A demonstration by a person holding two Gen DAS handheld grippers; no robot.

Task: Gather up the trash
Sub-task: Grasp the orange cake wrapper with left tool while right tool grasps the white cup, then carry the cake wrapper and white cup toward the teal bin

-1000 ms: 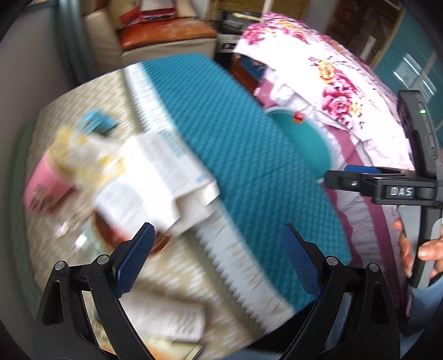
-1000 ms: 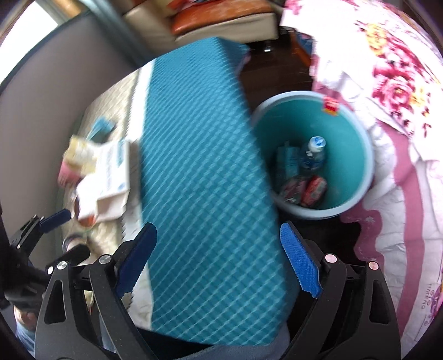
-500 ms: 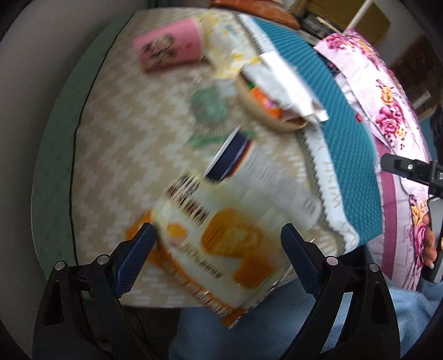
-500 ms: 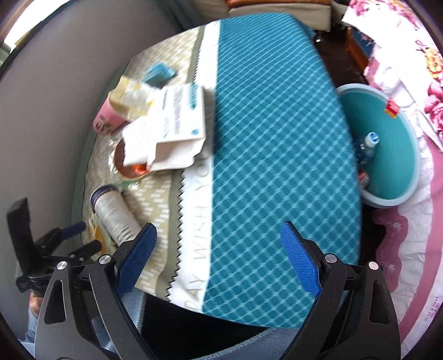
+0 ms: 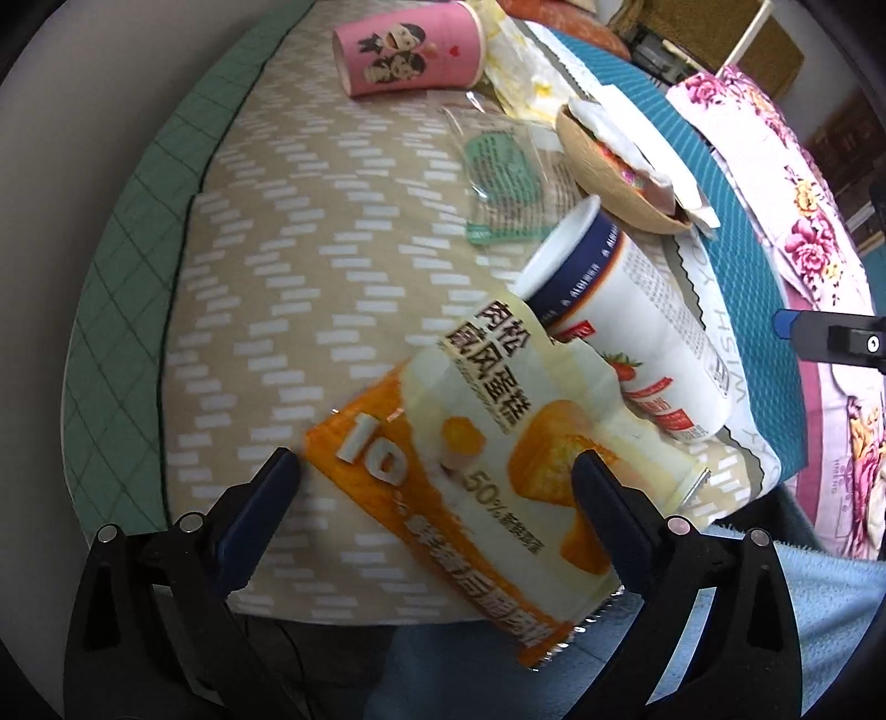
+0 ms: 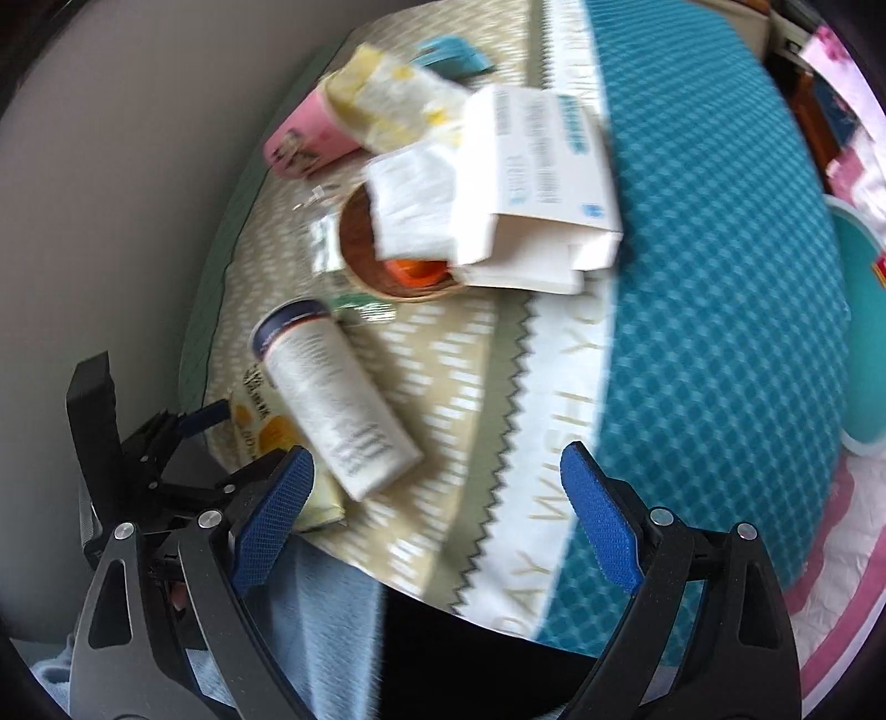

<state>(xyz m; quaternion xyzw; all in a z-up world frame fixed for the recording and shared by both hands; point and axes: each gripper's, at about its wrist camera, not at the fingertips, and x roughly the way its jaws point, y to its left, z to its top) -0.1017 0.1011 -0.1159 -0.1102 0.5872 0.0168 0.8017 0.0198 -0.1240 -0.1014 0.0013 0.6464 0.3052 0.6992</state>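
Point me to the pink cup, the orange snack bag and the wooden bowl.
pink cup (image 5: 412,50), left wrist view, middle of its side, on the cartoon print.
orange snack bag (image 5: 487,476), left wrist view, centre of the printed front.
wooden bowl (image 5: 601,171), left wrist view, outer wall below the rim.

Right-wrist view smeared by motion — white carton (image 6: 545,183) print unreadable, teal bin (image 6: 864,332) cut by the edge

Table's left part: bare beige mat (image 5: 310,288) lay open.
Near edge: orange wrapper (image 5: 476,487) and white cup (image 5: 631,338) crowded it.
Far edge: pink cup (image 5: 410,50), wicker bowl (image 5: 609,177) blocked passage.
Right part: teal cloth (image 6: 714,277) lay clear.
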